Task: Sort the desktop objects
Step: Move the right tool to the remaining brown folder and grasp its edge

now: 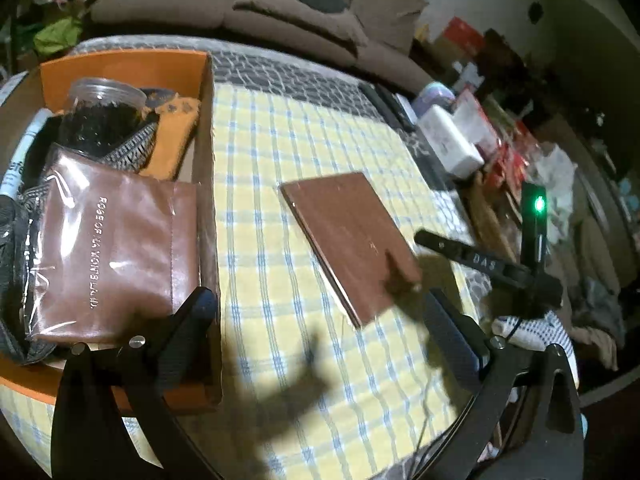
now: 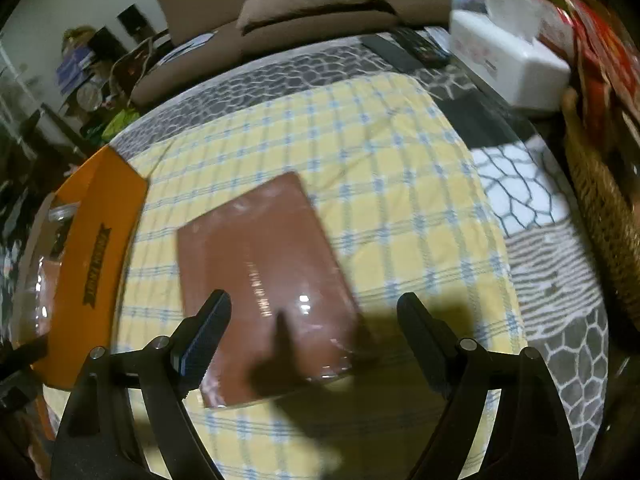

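Note:
A flat brown notebook point(image 1: 348, 236) lies on the yellow checked cloth point(image 1: 280, 160); it also shows in the right wrist view point(image 2: 264, 280). My right gripper point(image 2: 314, 336) is open just above its near edge, and shows in the left wrist view point(image 1: 472, 256) at the notebook's right corner. My left gripper point(image 1: 320, 332) is open and empty over the cloth, beside the orange box point(image 1: 208, 128). The box holds a brown wallet in plastic point(image 1: 116, 256), a clear jar of dark contents point(image 1: 100, 120) and a yellow pouch point(image 1: 172, 140).
A white tissue box point(image 2: 508, 60) and black remotes point(image 2: 416, 48) sit at the table's far right, with red packets and a woven basket point(image 2: 600, 200) beyond. A brown sofa point(image 2: 320, 4) is behind the table. The orange box shows in the right wrist view point(image 2: 96, 248) at left.

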